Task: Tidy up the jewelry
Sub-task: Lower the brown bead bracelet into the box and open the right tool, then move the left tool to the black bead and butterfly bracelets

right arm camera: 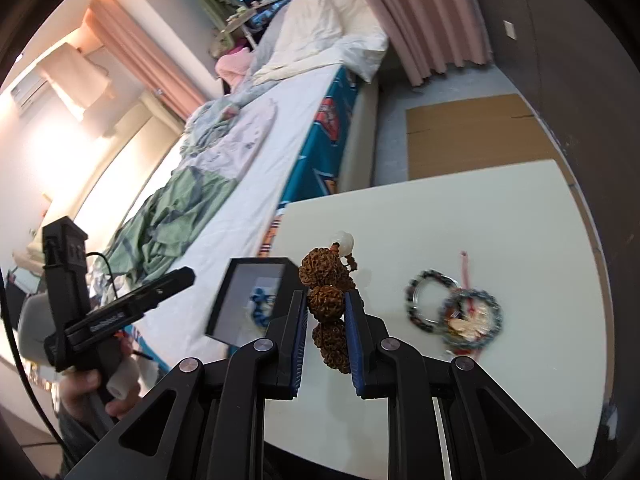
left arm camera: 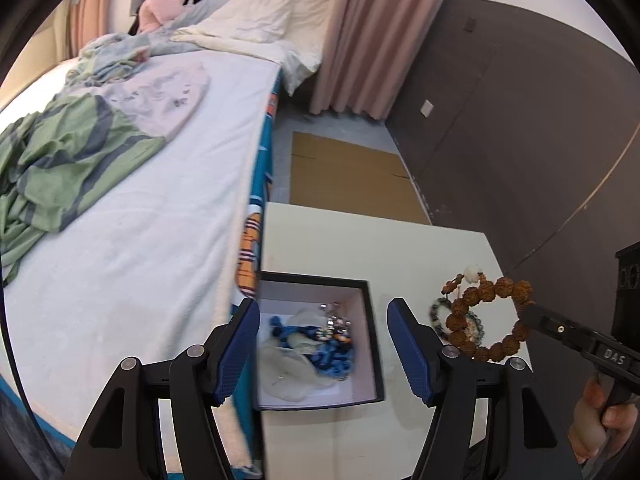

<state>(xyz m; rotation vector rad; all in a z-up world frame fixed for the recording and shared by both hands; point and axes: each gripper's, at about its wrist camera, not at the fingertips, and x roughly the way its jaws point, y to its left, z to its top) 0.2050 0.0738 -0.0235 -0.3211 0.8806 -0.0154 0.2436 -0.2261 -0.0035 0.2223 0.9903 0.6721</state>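
Overhead, right gripper (right arm camera: 326, 312) clamping brown bead bracelet (right arm camera: 326, 300) (loop hanging vertical), left gripper (left arm camera: 322, 344) jaws wide.

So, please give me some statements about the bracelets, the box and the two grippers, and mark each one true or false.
1. The right gripper is shut on the brown bead bracelet. True.
2. The left gripper holds a blue bracelet. False: its jaws stand open and hold nothing.
3. The black box already has jewelry inside. True: blue beads and other pieces lie in it.
4. The brown bead bracelet lies flat on the white table. False: it is lifted above the table.
5. Two dark bead bracelets lie on the table outside the box. True.
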